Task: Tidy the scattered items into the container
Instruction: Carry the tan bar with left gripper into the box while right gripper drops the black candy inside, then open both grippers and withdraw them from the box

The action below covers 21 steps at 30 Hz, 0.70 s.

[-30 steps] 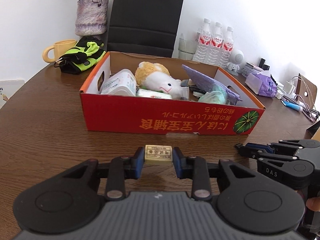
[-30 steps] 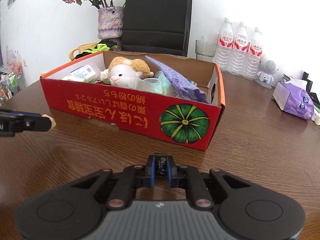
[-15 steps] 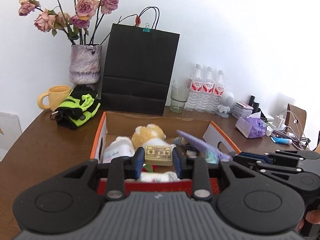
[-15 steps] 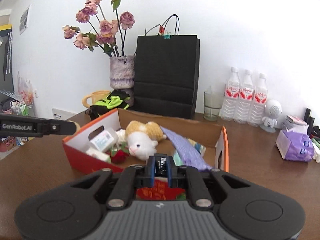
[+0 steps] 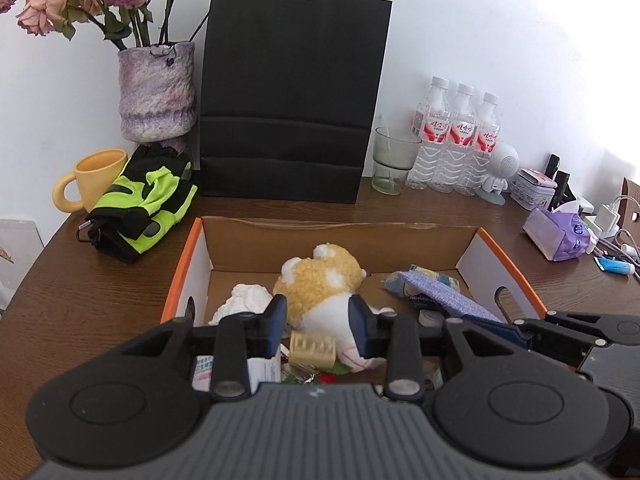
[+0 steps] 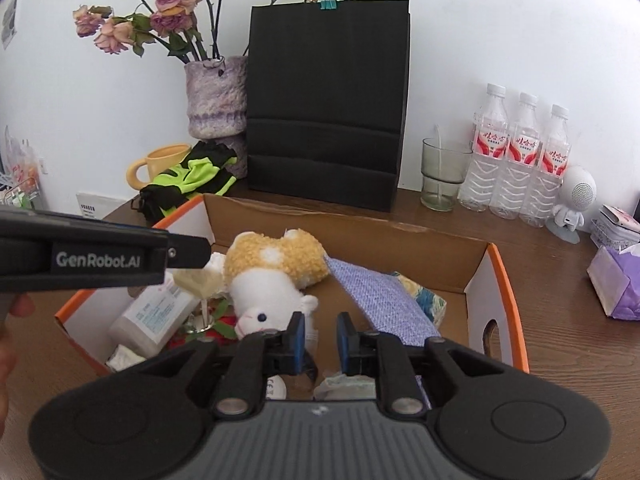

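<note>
left hand-held gripper [image 5: 318,322]: jaws opening, cream block [image 5: 312,349] dropping free over box [image 5: 182,268] | right hand-held gripper [image 6: 319,338]: jaws opening above box, nothing visibly between them

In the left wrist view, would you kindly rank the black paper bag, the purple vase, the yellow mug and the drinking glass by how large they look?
1. Black paper bag, clearly largest.
2. Purple vase.
3. and 4. Yellow mug and drinking glass look about alike, so I would not rank them apart.
</note>
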Motion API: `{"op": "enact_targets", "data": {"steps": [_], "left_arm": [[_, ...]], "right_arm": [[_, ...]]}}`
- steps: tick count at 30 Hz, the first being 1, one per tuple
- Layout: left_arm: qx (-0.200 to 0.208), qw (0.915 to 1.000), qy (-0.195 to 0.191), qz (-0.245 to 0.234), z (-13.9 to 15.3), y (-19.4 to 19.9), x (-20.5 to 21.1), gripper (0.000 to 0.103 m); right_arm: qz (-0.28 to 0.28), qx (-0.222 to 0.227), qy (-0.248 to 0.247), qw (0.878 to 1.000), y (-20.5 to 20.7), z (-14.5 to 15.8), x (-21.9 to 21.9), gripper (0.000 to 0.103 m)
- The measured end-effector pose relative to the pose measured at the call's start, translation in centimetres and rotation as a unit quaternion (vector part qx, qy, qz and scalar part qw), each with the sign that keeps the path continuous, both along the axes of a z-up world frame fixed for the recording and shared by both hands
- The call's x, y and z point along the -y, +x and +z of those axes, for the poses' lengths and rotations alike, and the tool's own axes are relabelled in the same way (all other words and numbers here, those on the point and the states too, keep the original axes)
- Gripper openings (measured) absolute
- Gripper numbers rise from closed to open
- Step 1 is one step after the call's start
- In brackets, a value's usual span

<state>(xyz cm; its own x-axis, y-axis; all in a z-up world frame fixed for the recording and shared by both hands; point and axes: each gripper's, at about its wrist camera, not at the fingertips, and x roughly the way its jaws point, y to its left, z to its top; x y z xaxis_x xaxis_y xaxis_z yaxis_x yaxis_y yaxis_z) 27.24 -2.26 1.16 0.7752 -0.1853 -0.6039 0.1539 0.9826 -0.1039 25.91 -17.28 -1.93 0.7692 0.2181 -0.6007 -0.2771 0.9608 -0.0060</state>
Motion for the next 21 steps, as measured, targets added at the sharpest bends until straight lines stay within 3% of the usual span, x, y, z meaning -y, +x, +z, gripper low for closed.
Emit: {"op": "enact_targets", "data": {"steps": [1,2,3,4,6,8,12,21], "left_arm": [[0.0,1.0,-0.001,0.004,0.0,0.0,-0.1,0.05],[0.003,1.0,0.001,0.008,0.0,-0.1,-0.2,0.062],[0.008,0.9999,0.004,0.013,0.2,-0.4,-0.3,0.073],[0.014,0.9998,0.005,0.016,0.4,-0.7,-0.5,0.076],[0.025,0.9995,0.001,0.019,1.1,-1.3,-0.9,0.089],[0.037,0.999,-0.002,0.025,1.9,-2.2,-1.2,0.1],[0.056,0.998,-0.004,0.027,3.7,-4.4,-1.6,0.103],[0.046,0.9975,0.018,0.05,5.6,-10.3,-1.7,0.103]], "right_arm": [[-0.003,0.003,-0.001,1.0,-0.1,0.1,0.0,0.036],[-0.004,0.007,0.0,1.0,-0.2,0.2,0.0,0.054],[-0.005,0.011,0.001,1.0,-0.4,0.5,0.1,0.061],[-0.005,0.018,0.001,1.0,-0.7,0.8,0.1,0.068],[-0.004,0.027,-0.002,1.0,-1.4,1.4,0.2,0.072],[-0.004,0.032,0.001,0.999,-2.3,2.2,0.5,0.093],[-0.014,0.036,0.009,0.999,-4.5,3.8,1.1,0.103],[-0.059,-0.001,0.036,0.998,-9.6,6.4,2.9,0.103]]}}
